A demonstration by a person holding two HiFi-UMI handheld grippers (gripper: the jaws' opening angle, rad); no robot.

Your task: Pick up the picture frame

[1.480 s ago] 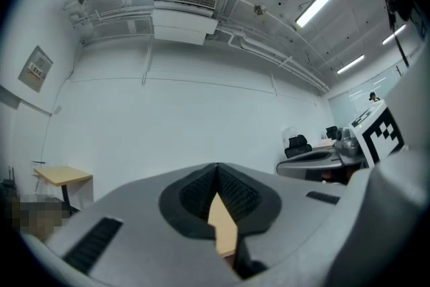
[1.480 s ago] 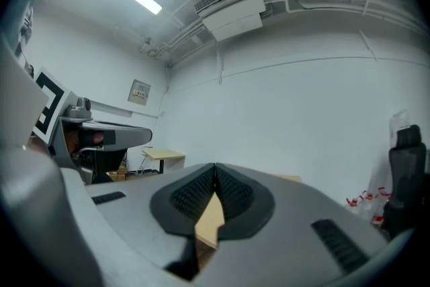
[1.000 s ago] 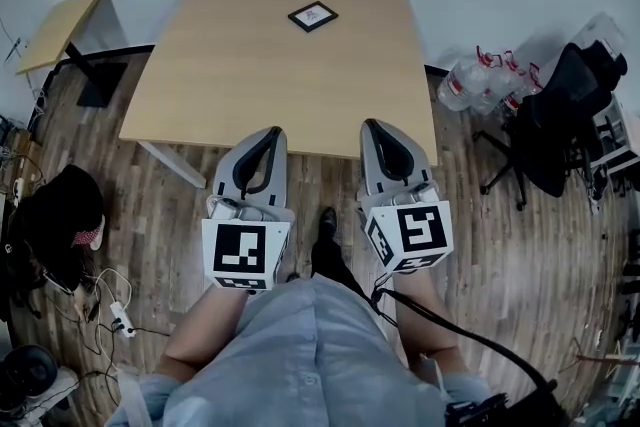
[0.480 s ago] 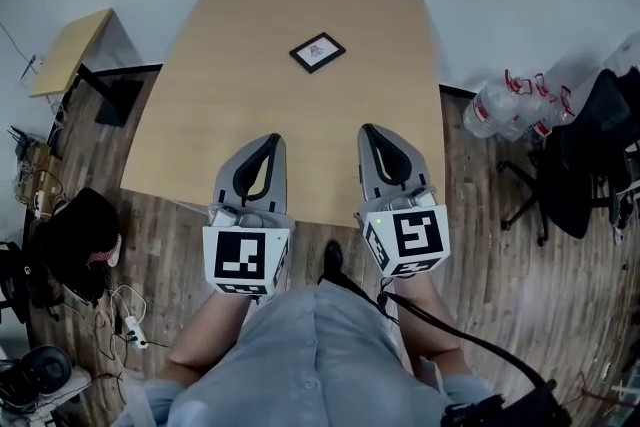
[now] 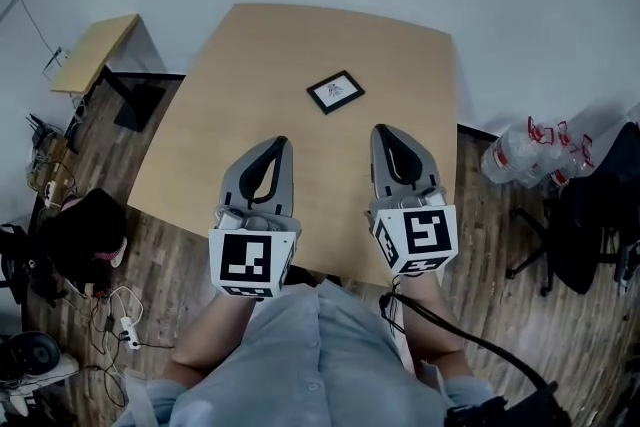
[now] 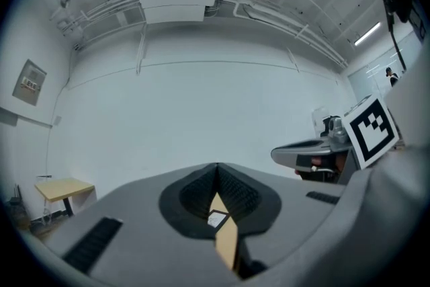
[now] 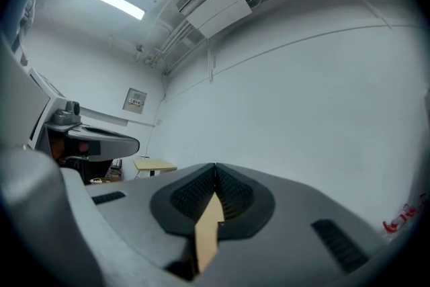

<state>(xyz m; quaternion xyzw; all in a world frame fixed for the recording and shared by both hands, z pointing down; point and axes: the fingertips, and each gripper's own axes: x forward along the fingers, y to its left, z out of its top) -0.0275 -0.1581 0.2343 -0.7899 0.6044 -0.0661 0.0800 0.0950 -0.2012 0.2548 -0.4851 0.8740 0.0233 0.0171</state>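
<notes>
A: Whereabouts of the picture frame (image 5: 335, 92)?

B: Lying flat on the tan table (image 5: 250, 55), around the middle and a little toward the far side, ahead of both tools and touched by neither. (Dark border, pale centre; print too small to read.)

A: And the left gripper (image 5: 280, 142)?

B: Jaws pressed together at the tips, clamped on nothing. Held level over the near part of the table, well short of the frame. Through the slit under its tips in the left gripper view: a sliver of tabletop and the frame.

A: Right gripper (image 5: 382, 129)?

B: Likewise closed and empty, beside the left one, pointing the same way.

A: Surroundings?

B: Small side table (image 5: 98, 50) off to the left; clear bottles (image 5: 520, 155) by the wall at right, near a dark office chair (image 5: 600, 205).
</notes>
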